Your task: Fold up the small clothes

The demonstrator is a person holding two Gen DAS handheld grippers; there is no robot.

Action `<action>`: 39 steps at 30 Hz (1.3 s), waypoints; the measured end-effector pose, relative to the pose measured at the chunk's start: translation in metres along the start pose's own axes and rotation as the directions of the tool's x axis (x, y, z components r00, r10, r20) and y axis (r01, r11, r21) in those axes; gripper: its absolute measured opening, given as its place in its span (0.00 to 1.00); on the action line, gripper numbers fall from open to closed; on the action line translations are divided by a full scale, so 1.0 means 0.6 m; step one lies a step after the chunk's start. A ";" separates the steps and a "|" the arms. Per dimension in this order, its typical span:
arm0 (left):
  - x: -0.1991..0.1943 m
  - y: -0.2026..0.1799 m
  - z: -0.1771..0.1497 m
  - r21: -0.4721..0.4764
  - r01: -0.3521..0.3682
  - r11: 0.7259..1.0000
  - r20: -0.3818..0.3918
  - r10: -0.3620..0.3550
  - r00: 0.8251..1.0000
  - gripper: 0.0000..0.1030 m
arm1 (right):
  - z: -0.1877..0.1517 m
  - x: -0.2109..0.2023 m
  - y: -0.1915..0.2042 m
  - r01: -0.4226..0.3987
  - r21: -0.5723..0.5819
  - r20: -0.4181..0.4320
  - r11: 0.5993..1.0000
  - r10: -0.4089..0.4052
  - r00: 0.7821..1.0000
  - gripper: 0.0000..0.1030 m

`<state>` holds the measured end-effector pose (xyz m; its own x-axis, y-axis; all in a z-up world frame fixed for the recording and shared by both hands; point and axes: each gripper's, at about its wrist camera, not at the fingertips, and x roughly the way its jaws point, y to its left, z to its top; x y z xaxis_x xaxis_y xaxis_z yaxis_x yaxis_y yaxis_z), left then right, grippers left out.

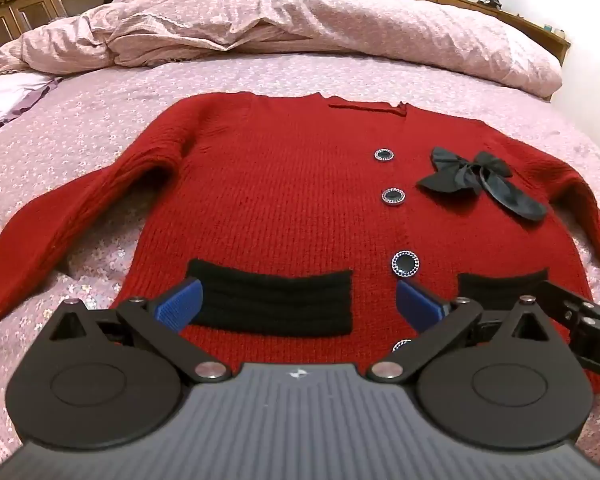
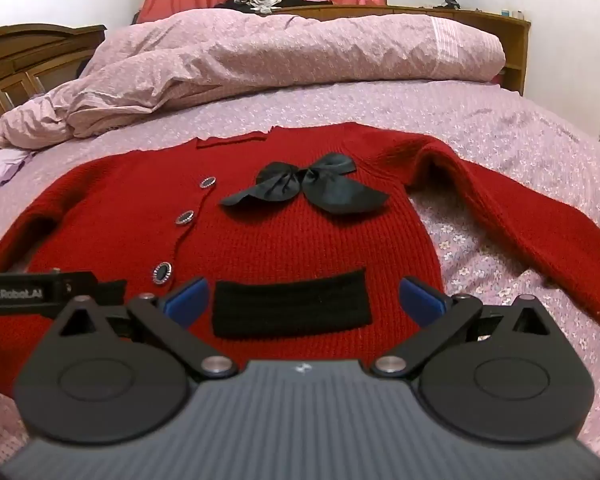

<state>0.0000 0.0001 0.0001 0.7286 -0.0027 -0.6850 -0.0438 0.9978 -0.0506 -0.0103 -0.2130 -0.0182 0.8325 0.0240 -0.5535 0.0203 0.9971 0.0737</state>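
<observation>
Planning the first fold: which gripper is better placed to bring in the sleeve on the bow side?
Likely right. The right gripper hangs open beside that sleeve, near the bow; the left gripper is over the opposite pocket.

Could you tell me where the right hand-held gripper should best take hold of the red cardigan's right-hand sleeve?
Probably at the sleeve near its lower end, coming from above. It lies flat, angled away from the cardigan body on the bed, so the open right hand-held gripper can pinch it and carry it inward.
</observation>
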 end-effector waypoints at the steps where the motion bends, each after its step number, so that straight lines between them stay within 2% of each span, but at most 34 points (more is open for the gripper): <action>1: 0.000 0.000 0.000 -0.002 0.001 1.000 -0.001 -0.001 1.000 1.00 | 0.000 0.000 0.000 0.000 -0.001 0.007 1.000 0.000 1.000 1.00; 39: -0.001 0.001 -0.003 0.010 -0.019 1.000 -0.004 0.019 1.000 1.00 | 0.000 0.001 0.003 -0.001 0.000 -0.014 1.000 0.001 1.000 1.00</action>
<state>-0.0020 0.0005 -0.0008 0.7247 0.0160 -0.6889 -0.0510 0.9982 -0.0305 -0.0096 -0.2114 -0.0183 0.8249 0.0257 -0.5646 0.0199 0.9970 0.0744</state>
